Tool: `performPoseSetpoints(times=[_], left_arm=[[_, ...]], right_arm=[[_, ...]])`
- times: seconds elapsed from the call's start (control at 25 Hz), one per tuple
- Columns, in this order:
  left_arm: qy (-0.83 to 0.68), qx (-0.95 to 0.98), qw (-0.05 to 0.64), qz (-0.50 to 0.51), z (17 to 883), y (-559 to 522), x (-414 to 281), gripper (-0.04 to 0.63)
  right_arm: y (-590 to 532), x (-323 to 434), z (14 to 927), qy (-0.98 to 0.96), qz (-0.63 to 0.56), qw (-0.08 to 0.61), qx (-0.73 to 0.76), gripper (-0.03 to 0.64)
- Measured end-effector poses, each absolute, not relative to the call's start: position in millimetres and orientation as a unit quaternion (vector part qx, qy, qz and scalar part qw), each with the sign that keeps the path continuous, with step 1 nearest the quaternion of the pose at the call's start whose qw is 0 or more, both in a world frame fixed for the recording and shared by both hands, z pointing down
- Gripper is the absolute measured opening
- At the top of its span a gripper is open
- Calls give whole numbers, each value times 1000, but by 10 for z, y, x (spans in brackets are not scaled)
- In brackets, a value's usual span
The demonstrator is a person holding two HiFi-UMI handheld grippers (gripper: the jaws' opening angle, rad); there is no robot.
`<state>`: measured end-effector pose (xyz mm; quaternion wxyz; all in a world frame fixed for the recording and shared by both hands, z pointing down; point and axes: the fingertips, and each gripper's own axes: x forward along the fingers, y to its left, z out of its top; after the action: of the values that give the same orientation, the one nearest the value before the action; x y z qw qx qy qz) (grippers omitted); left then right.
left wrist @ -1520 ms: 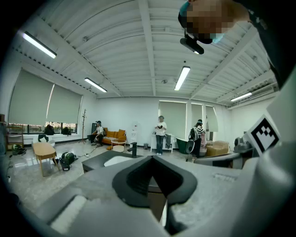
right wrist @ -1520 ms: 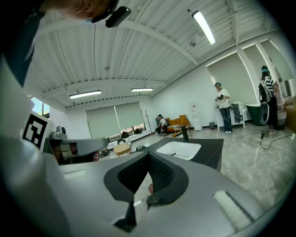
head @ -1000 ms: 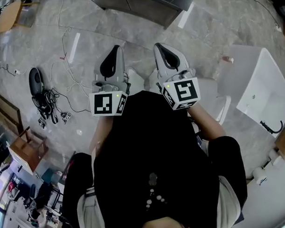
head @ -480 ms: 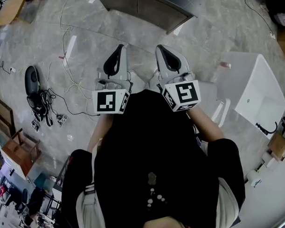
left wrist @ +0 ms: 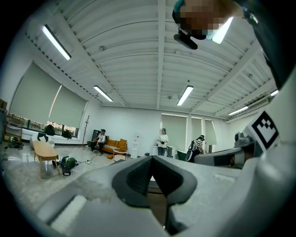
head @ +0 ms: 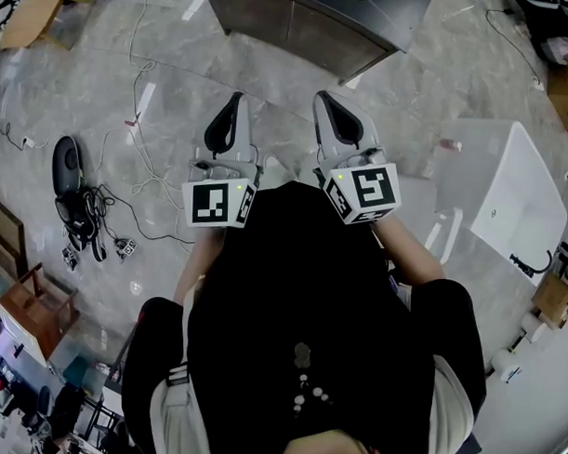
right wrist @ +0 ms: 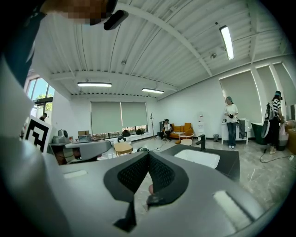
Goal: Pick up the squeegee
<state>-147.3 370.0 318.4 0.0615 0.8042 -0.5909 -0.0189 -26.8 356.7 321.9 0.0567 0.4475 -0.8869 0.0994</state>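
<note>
No squeegee shows in any view. In the head view my left gripper (head: 234,101) and right gripper (head: 327,98) are held side by side in front of the person's dark torso, pointing ahead over the grey floor. Both have their jaws together with nothing between them. The left gripper view shows the left gripper (left wrist: 151,159) with its pads meeting. My right gripper (right wrist: 148,158) looks the same in the right gripper view. Ahead stands a dark counter (head: 310,22) with a white sink (right wrist: 198,157) and a black faucet (right wrist: 202,141).
A white cabinet (head: 522,197) stands to the right. Cables and a dark device (head: 80,200) lie on the floor at the left, near a wooden chair (head: 30,306). Several people stand or sit at the far wall (left wrist: 163,141).
Both grippers have travelled forward together, still shut. The dark counter has come closer and lower into the head view, and the floor clutter has slid towards the left and down.
</note>
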Motion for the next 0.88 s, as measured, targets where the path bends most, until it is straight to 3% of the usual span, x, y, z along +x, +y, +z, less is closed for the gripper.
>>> performPoseSetpoints(times=[0.88], left_arm=[[-636, 768, 72, -15, 3314, 3258, -1754, 2]], right_arm=[[2945, -456, 3310, -895, 115, 52, 428, 2]])
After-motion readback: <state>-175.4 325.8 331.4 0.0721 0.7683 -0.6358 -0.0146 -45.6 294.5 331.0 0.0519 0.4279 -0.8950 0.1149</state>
